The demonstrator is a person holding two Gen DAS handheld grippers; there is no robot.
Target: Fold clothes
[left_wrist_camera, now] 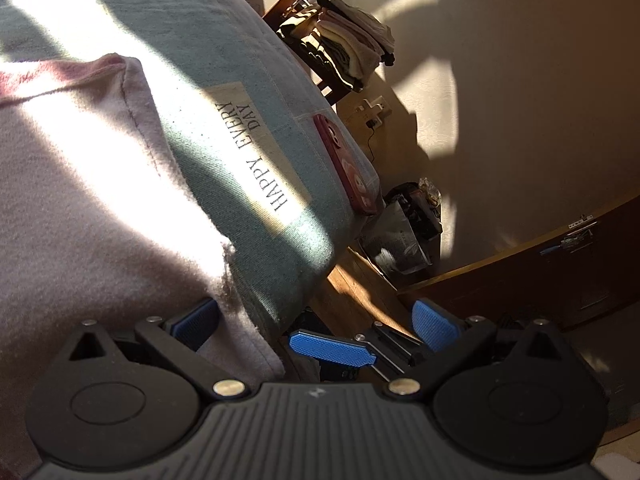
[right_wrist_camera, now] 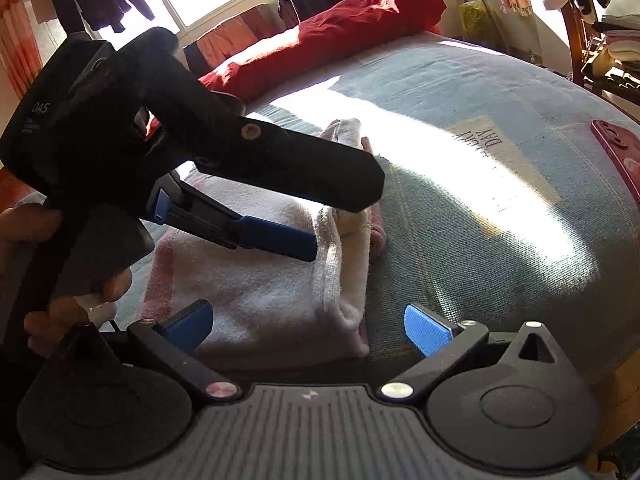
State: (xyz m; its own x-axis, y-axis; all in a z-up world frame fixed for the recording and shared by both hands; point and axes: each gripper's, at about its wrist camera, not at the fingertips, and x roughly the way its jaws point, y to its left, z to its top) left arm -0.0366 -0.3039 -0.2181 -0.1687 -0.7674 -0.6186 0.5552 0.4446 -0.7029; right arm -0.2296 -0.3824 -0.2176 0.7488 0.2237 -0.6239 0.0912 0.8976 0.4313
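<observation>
A pale pink garment (right_wrist_camera: 256, 292) lies folded into a thick stack on the blue-green bed cover (right_wrist_camera: 460, 240); in the left wrist view the garment (left_wrist_camera: 80, 208) fills the left side. My left gripper (left_wrist_camera: 316, 324) is open at the garment's corner near the bed edge, its left pad (left_wrist_camera: 196, 322) against the cloth. From the right wrist view the left gripper (right_wrist_camera: 224, 216) hovers over the fold, one blue finger (right_wrist_camera: 276, 240) lying on top. My right gripper (right_wrist_camera: 308, 328) is open, straddling the stack's near edge with nothing pinched. One of its blue fingers (left_wrist_camera: 332, 348) shows low between the left gripper's pads.
A phone in a red case (left_wrist_camera: 344, 164) lies near the bed edge beside a "HAPPY EVERY DAY" patch (left_wrist_camera: 256, 160). A red blanket (right_wrist_camera: 328, 36) is bunched at the far end. Folded clothes are stacked on a wooden chair (left_wrist_camera: 348, 52). A hand (right_wrist_camera: 60, 320) holds the left gripper.
</observation>
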